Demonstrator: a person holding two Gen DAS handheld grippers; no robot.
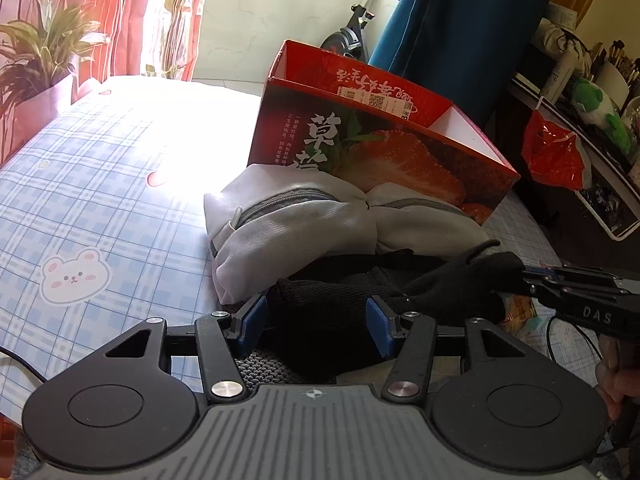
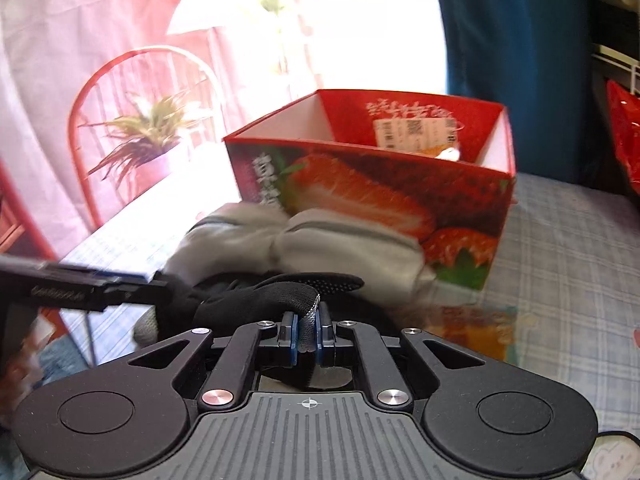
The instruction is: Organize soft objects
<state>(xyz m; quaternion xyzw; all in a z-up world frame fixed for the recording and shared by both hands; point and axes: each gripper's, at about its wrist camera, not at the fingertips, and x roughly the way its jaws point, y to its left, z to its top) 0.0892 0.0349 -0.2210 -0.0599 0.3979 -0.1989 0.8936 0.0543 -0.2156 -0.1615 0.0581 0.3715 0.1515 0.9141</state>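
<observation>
Both tools tilt downward over the tabletop (image 1: 100, 184). The left hand-held gripper (image 1: 316, 322) clasps a black knit garment (image 1: 320, 320). At its 3 o'clock, the right hand-held gripper (image 2: 307, 332) pinches that garment's strap, at 6 o'clock from the strawberry box (image 2: 360, 184).

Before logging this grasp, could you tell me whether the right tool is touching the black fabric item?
Touching. In the right wrist view, the right tool is shut, its blue pads pinching a fold of the black fabric item.
</observation>
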